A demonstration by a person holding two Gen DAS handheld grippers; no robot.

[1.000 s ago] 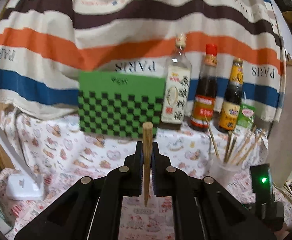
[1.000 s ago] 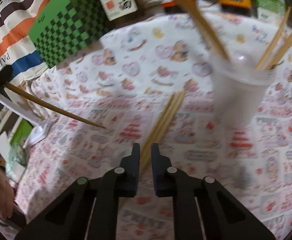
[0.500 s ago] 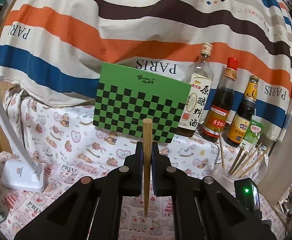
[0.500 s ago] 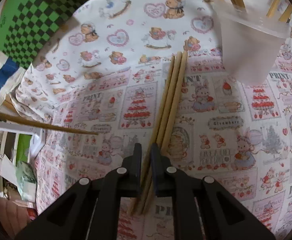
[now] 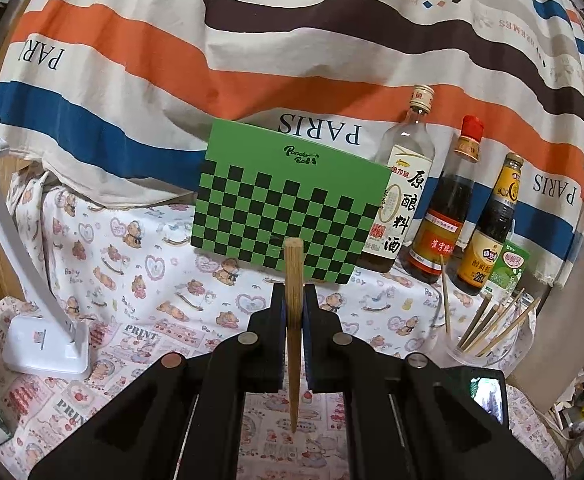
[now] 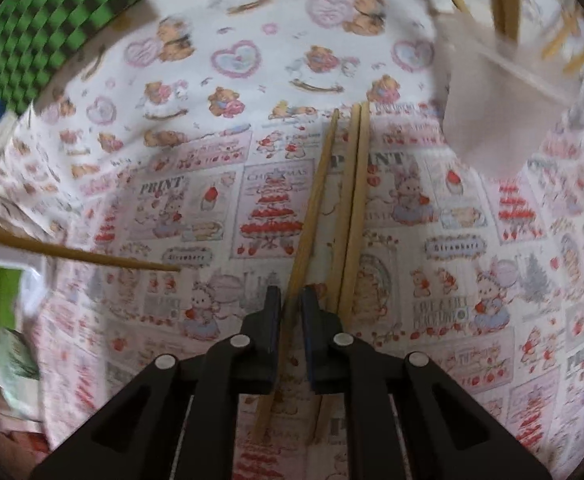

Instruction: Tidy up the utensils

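Note:
My left gripper (image 5: 294, 296) is shut on a bamboo chopstick (image 5: 293, 264), which stands upright between its pads above the patterned tablecloth. The same chopstick (image 6: 91, 254) juts in from the left in the right wrist view. Three more chopsticks (image 6: 352, 200) lie side by side on the cloth. My right gripper (image 6: 290, 300) points steeply down over them with only a narrow gap between its jaws. The leftmost chopstick (image 6: 316, 192) lines up with that gap, and the pads do not press on it. A clear cup (image 5: 488, 344) at the right holds several chopsticks, and the right wrist view blurs the cup (image 6: 488, 120).
A green checkered board (image 5: 292, 200) leans on the striped cloth at the back, and three sauce bottles (image 5: 404, 184) stand to its right. Beside them is a small green carton (image 5: 510, 268). A white lamp base (image 5: 47, 348) sits at the left.
The right gripper has tilted down and come closer to the lying chopsticks, so the leftmost one now sits in line with its jaws. The left gripper rolled and shifted a little, still holding its chopstick.

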